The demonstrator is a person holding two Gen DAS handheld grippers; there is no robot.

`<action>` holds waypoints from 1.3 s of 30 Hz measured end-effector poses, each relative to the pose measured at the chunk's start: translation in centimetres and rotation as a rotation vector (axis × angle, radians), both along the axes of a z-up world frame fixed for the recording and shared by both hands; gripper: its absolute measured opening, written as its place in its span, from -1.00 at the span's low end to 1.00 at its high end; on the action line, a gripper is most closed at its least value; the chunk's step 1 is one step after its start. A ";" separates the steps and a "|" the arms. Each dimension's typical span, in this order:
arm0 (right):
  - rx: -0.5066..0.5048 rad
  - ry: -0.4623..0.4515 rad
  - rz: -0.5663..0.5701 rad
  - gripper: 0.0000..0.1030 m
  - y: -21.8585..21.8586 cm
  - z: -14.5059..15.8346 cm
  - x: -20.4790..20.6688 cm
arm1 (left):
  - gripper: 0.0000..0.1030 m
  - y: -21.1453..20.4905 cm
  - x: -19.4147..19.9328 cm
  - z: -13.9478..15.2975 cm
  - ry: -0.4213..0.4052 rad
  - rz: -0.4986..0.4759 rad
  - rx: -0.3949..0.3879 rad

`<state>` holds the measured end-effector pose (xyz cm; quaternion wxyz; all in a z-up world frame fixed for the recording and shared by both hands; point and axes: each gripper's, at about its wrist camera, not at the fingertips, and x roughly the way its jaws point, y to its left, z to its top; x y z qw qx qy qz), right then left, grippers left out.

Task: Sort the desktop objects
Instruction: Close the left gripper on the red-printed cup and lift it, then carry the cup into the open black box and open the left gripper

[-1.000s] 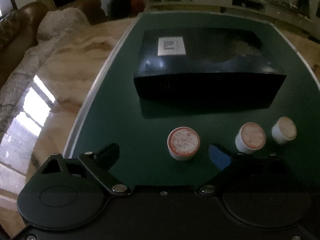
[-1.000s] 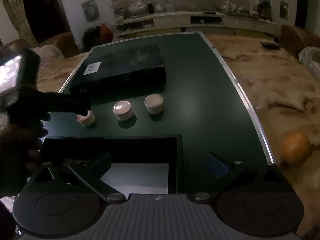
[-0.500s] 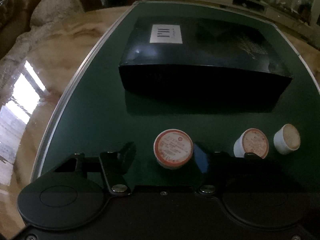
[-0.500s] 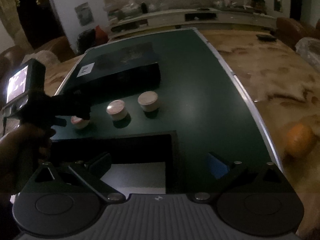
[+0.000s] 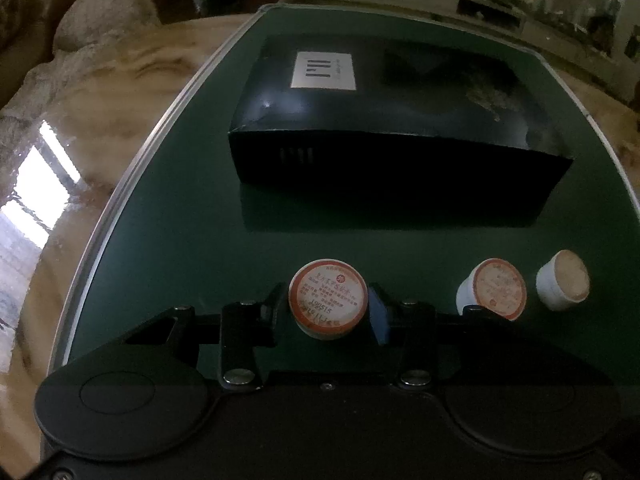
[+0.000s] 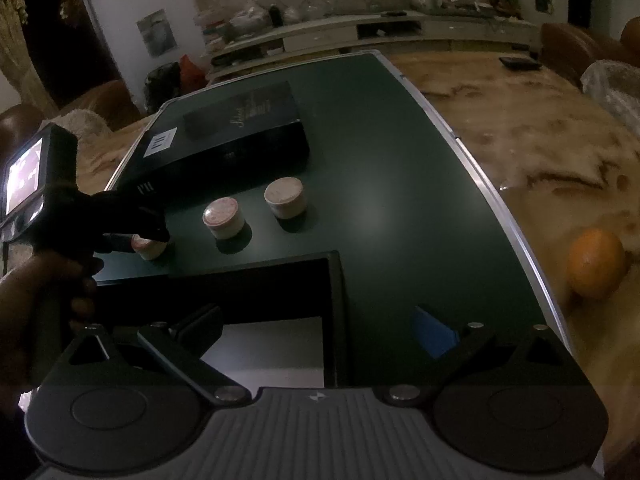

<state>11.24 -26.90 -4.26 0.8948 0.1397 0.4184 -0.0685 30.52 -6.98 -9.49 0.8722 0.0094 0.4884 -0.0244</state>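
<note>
Three small white round tubs stand in a row on the green mat (image 5: 180,216). My left gripper (image 5: 326,314) is shut on the leftmost tub (image 5: 327,304), which has a red-rimmed label; it also shows in the right wrist view (image 6: 149,247). The middle tub (image 5: 494,289) and the right tub (image 5: 562,280) stand free; they also show in the right wrist view, the middle tub (image 6: 223,217) and the right tub (image 6: 285,197). My right gripper (image 6: 316,336) is open and empty above the corner of an open black box (image 6: 332,280) with a white bottom.
A closed black box (image 5: 380,120) with a white label lies behind the tubs, also in the right wrist view (image 6: 240,128). An orange (image 6: 596,262) lies on the marble table right of the mat. A remote (image 6: 520,62) lies far back right.
My left gripper has moved forward around the leftmost tub and its fingers have closed onto it. My right gripper has stayed open and has barely moved.
</note>
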 end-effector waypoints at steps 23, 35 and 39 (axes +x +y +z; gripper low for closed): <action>0.021 0.012 -0.025 1.00 0.2 1.4 -3.1 | -0.21 2.4 -11.9 7.6 -0.038 -0.086 0.001; 0.014 0.039 -0.019 1.00 0.5 1.5 -5.6 | -0.21 2.1 -14.5 2.5 0.077 -0.080 0.012; 0.011 0.045 -0.017 1.00 0.5 1.4 -5.6 | -0.21 2.0 -14.8 1.5 0.092 -0.072 0.029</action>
